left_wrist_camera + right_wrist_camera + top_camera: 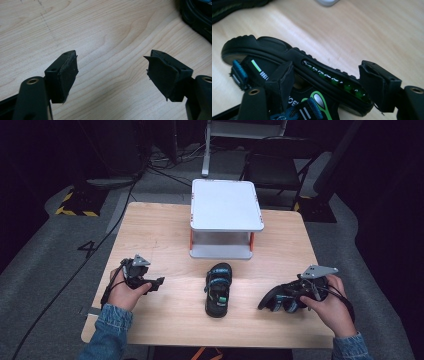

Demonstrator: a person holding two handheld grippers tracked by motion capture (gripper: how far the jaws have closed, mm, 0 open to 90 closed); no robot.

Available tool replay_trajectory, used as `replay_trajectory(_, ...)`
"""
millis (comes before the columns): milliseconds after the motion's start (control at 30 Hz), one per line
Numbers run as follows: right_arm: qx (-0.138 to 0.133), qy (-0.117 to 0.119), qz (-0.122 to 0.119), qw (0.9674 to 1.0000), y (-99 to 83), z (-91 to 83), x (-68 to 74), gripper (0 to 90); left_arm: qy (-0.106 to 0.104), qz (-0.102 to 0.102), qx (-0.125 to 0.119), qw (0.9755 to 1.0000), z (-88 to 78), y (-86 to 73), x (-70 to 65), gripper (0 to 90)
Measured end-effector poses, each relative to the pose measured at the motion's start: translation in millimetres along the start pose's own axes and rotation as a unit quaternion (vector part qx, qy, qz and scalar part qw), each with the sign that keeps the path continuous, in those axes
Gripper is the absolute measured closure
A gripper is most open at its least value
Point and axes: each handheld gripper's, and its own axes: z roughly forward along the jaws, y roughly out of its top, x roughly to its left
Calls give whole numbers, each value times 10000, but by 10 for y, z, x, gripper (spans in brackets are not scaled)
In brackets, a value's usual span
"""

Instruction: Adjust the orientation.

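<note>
Black sandal [294, 65] lies on the tabletop [165, 235] between your right tongs [280, 300], jaws parted, not pinching. Left tongs [111, 72] gape empty. Next, probably: release and withdraw.

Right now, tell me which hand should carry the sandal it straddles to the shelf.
Right. The right tongs already straddle the side of a sandal near the table's right edge, jaws apart around its sole. The left tongs stand open over bare table.
</note>
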Motion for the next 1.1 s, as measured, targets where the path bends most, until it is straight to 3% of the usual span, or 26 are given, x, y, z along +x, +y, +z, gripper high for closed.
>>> replay_trajectory(67,-162,-69,57,9998,31,44,-20,295,62,69,40,9999,-13,-19,1,248)
replay_trajectory(300,-590,-269,253,9976,165,288,-90,327,151,4,-44,9999,-115,-110,15,250)
replay_trajectory(533,-829,-382,510,9945,248,554,-143,338,219,-82,4,9997,-172,-210,29,250)
replay_trajectory(700,-1086,-404,578,9916,300,618,-164,330,259,-130,15,9996,-205,-264,44,250)
replay_trajectory(767,-1281,-405,671,9887,309,607,-185,318,264,-136,9,9996,-210,-279,50,251)
replay_trajectory(867,-1293,-407,650,9886,329,523,-203,315,274,-166,-8,9995,-227,-289,57,251)
replay_trajectory(1000,-1426,-441,638,9867,326,283,-250,313,263,-160,-17,9995,-239,-280,62,251)
replay_trajectory(1100,-1375,-533,704,9866,248,104,-315,361,249,-156,-42,9996,-227,-259,67,251)
